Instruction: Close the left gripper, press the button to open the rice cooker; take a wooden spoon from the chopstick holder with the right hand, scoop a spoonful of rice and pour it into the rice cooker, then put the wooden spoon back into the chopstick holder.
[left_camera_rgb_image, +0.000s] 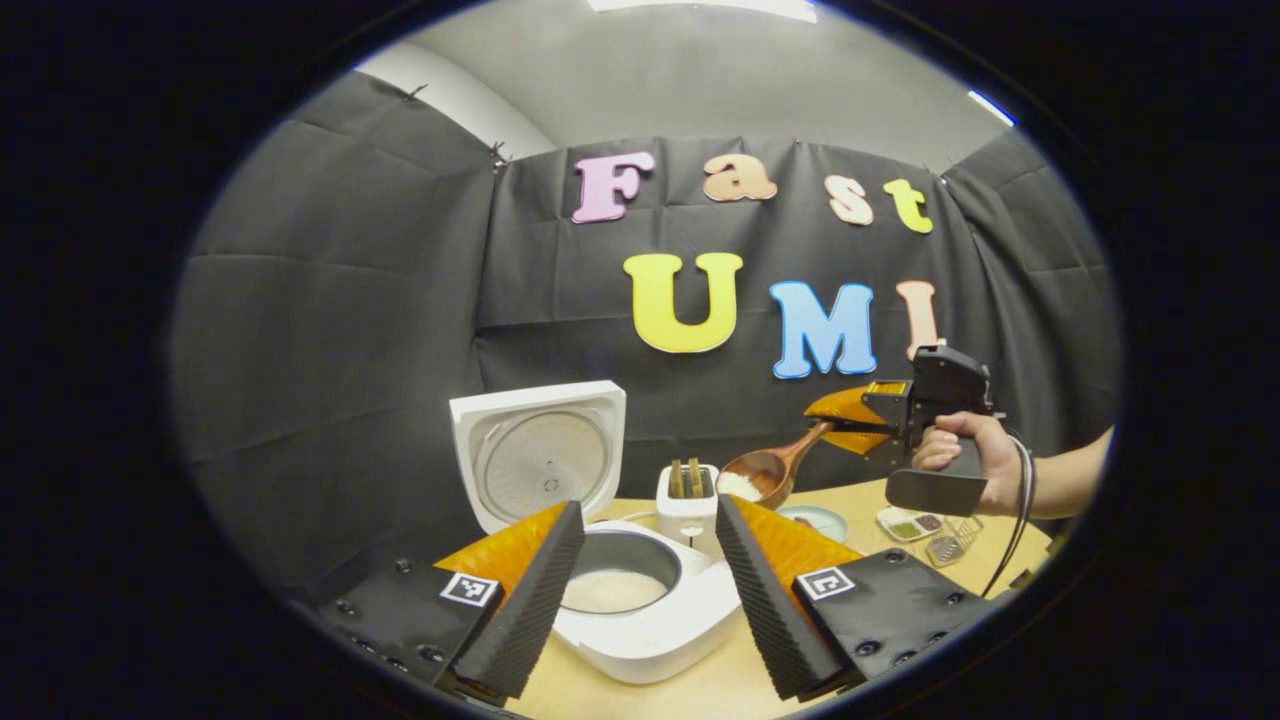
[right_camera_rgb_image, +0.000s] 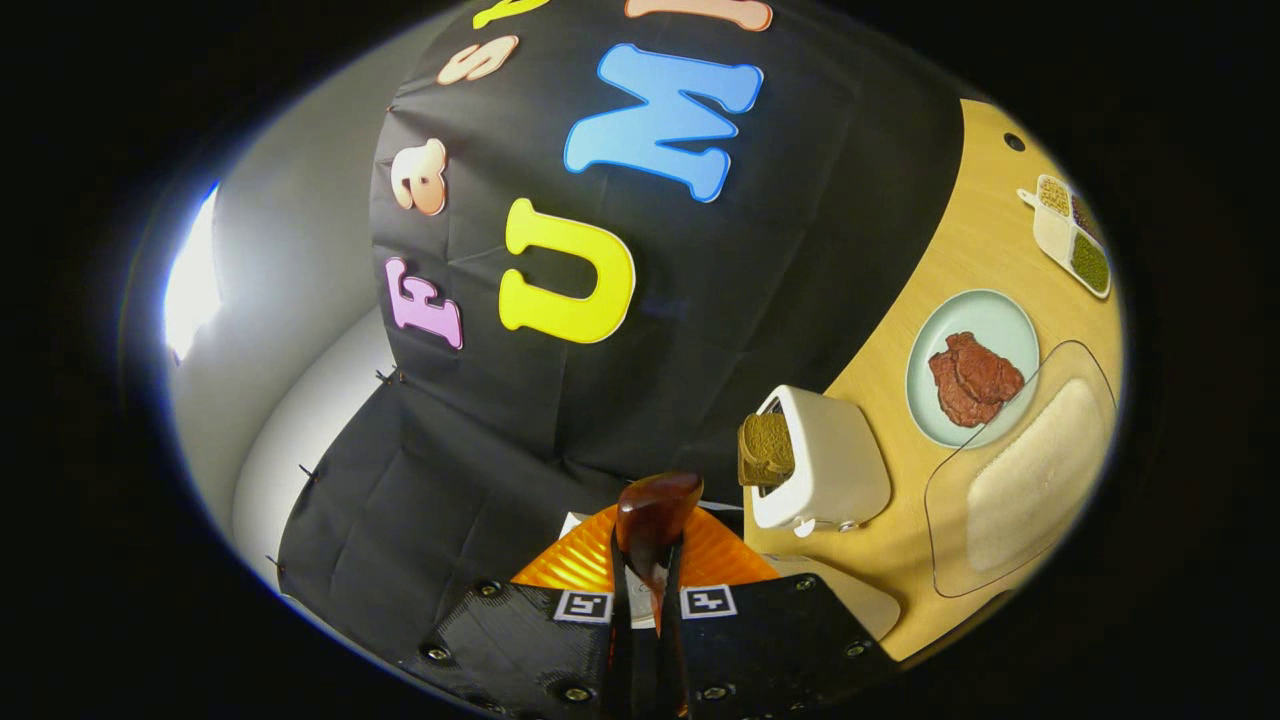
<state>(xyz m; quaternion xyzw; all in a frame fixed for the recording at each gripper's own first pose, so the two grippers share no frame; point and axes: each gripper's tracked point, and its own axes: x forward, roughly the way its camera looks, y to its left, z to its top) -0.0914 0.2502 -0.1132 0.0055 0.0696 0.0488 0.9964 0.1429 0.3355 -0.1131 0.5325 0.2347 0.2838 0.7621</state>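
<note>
Rice cooker (left_camera_rgb_image: 640, 600) first, as the left gripper view has it: its lid (left_camera_rgb_image: 538, 450) stands up and back, so the button step looks done, and the inner pot already holds a pale layer at the bottom, though whether that is rice I cannot tell for sure. The left gripper (left_camera_rgb_image: 650, 585) hangs just above and in front of the cooker with its fingers spread apart, grasping nothing. Farther off, the right gripper (left_camera_rgb_image: 835, 425), held by a hand (left_camera_rgb_image: 975, 455), carries the wooden spoon (left_camera_rgb_image: 765, 470) by its handle; the bowl holds a small heap of white rice and sits above the toaster (left_camera_rgb_image: 686, 500), beside the cooker rather than over the pot. So the scoop seems made and the pour not yet done. On to the right gripper view, which is rolled on its side: the right gripper's fingers are clenched on the spoon handle, with the dark bowl jutting out ahead of them. Near it stand the toaster with a slice in its slot, a plate (right_camera_rgb_image: 990, 320) of reddish food, a clear tray (right_camera_rgb_image: 1030, 470) of pale grains that is likely the rice supply, and a divided dish (right_camera_rgb_image: 1070, 235). By my reckoning, what is left is tipping the rice into the pot and returning the spoon to the chopstick holder.
</note>
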